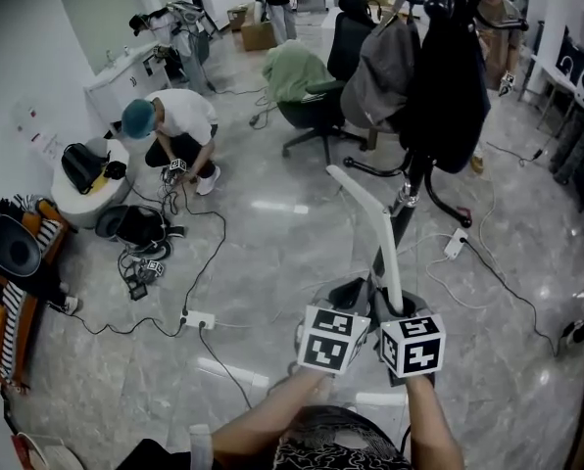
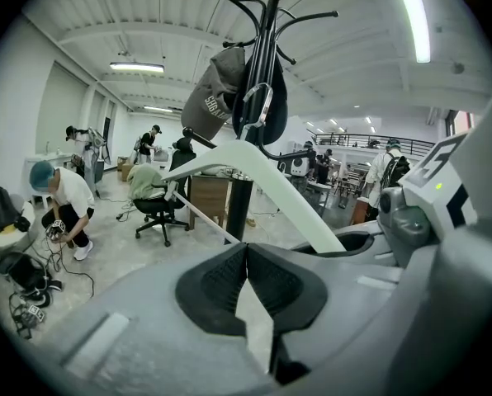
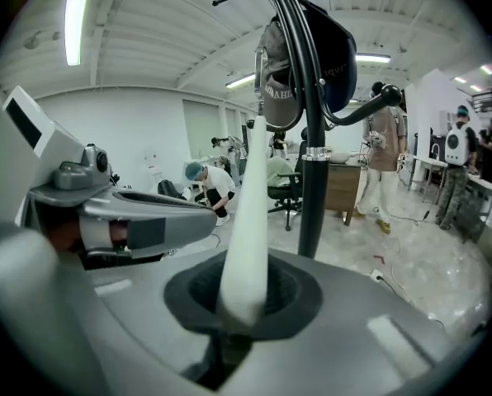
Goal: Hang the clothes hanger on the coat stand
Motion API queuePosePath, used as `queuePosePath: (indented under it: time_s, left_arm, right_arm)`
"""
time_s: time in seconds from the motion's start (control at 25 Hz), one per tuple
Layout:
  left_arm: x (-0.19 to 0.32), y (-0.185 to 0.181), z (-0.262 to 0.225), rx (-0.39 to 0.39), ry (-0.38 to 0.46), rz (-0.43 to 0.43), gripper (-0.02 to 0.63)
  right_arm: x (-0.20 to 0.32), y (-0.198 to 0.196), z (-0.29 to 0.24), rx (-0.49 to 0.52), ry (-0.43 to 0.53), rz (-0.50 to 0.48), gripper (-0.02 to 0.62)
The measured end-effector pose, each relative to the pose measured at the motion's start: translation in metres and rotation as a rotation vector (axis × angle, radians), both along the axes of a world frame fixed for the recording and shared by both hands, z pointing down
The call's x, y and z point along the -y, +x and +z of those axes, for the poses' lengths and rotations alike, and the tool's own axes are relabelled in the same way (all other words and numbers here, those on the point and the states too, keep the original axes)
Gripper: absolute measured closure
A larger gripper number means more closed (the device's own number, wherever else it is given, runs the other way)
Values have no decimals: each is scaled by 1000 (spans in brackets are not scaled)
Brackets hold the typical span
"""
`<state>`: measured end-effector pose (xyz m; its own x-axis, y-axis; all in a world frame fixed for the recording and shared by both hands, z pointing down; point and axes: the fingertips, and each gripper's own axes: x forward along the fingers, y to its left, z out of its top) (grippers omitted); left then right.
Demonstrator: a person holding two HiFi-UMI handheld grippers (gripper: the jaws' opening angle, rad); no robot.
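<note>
Your right gripper (image 3: 244,308) clamps one end of the white hanger (image 3: 250,213), which rises ahead of it toward the coat stand (image 3: 310,139) just beyond. Your left gripper (image 2: 246,280), alongside, is closed and empty. The hanging itself appears still to do.

The white hanger (image 1: 378,225) slanted upward, one arm's end clamped in the right hand-held gripper (image 3: 244,299); near it stood the black coat stand (image 3: 310,188), draped with dark garments.
</note>
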<state>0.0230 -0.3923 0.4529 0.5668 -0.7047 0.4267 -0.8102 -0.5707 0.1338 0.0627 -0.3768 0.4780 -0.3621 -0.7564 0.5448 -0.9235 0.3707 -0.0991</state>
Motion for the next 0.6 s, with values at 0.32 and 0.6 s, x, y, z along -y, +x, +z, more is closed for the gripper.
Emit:
queuePosePath:
  time_s: [0.32, 0.6]
  left_arm:
    - [23, -4, 2, -2, -5, 15, 600]
    - [38, -4, 9, -1, -14, 30, 600]
  right_arm:
    - [22, -6, 9, -7, -17, 9, 566]
    - [38, -7, 18, -13, -30, 23, 566]
